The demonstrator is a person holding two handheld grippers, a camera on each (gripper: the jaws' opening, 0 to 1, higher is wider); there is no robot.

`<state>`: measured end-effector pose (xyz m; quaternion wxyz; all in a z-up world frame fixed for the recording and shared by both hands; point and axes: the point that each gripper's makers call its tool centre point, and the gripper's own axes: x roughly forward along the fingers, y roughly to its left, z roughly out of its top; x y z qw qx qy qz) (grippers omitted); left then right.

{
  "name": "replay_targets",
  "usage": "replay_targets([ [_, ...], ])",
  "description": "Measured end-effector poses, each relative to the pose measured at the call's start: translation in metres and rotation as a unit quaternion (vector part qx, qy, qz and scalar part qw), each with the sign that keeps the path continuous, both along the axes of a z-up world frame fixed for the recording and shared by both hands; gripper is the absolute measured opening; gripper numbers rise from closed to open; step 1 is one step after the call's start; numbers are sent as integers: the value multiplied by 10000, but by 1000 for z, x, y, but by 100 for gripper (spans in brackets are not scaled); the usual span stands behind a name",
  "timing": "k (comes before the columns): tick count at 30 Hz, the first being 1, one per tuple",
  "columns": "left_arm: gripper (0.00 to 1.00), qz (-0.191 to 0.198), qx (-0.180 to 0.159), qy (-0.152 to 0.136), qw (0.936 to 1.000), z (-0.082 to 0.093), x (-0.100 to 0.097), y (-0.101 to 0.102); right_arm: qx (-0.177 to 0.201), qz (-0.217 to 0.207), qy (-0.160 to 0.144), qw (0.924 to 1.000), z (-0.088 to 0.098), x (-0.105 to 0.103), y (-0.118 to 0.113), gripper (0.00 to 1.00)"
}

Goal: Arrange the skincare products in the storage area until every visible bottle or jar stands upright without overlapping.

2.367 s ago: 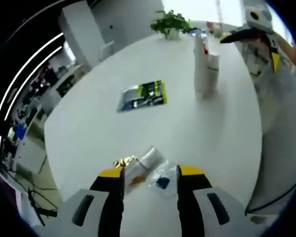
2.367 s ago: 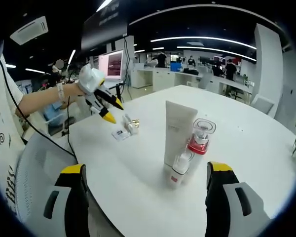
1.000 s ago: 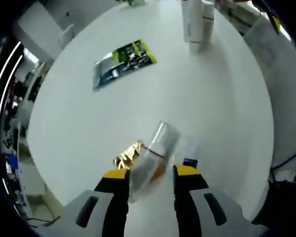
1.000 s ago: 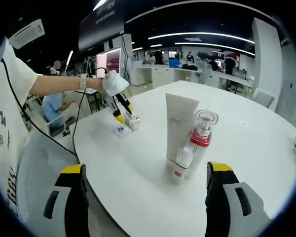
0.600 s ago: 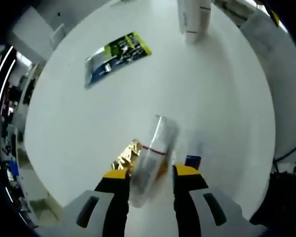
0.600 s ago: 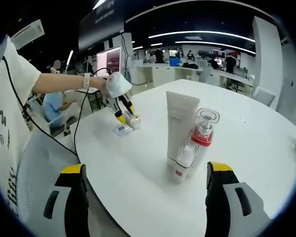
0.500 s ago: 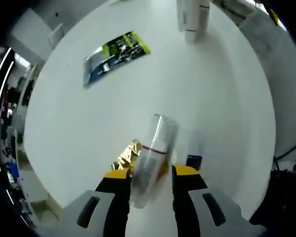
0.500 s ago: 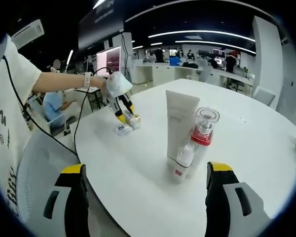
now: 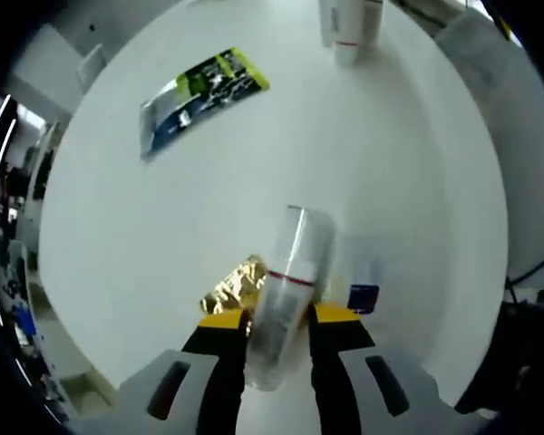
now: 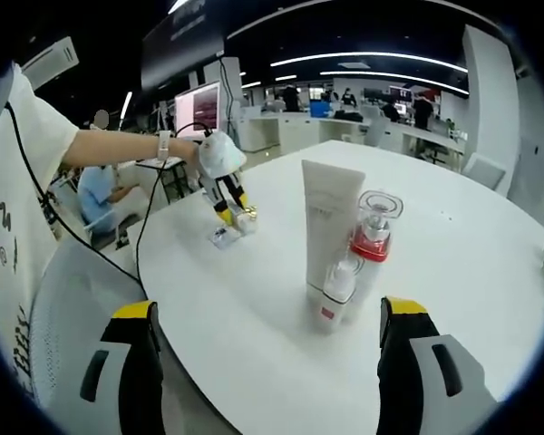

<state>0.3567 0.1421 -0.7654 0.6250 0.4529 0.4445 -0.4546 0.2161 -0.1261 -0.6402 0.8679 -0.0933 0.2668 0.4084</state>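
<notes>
The left gripper (image 9: 276, 319) pinched a clear plastic bottle with a red band (image 9: 285, 294) between its jaws (no label legible). The right gripper (image 10: 265, 340) stood spread before a tall white tube (image 10: 329, 237).

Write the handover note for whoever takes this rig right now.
Left claw: shut on a clear bottle near the table edge, beside a gold foil piece and a small sachet.
Right claw: open, holding nothing.
Done: white tube, pump bottle and small white bottle stand upright together.
Left: stand the clear bottle upright with that group. A green packet lies flat.
</notes>
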Motion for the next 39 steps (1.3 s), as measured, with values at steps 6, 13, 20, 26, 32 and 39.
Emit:
replay_targets([
  [6,20,-90,113,2,9999,-1,-4,0,0,10,23,10000,-2,0,1,100],
  [13,19,-300,372,85,9988,-4,-1,-1,13,59,49,10000,-5,-2,3,100],
  [20,18,-396,566,-105,9976,-3,-3,-5,56,45,1,10000,-3,-3,3,100],
  [26,16,8,253,-325,9992,6,-2,-5,26,60,-19,10000,-1,-3,0,100],
  [32,15,208,-205,-451,9986,20,-6,-11,44,138,-45,9999,-1,-4,4,100],
  [39,15,527,-832,-440,9942,31,-13,-27,115,210,-105,9997,2,-9,12,100],
])
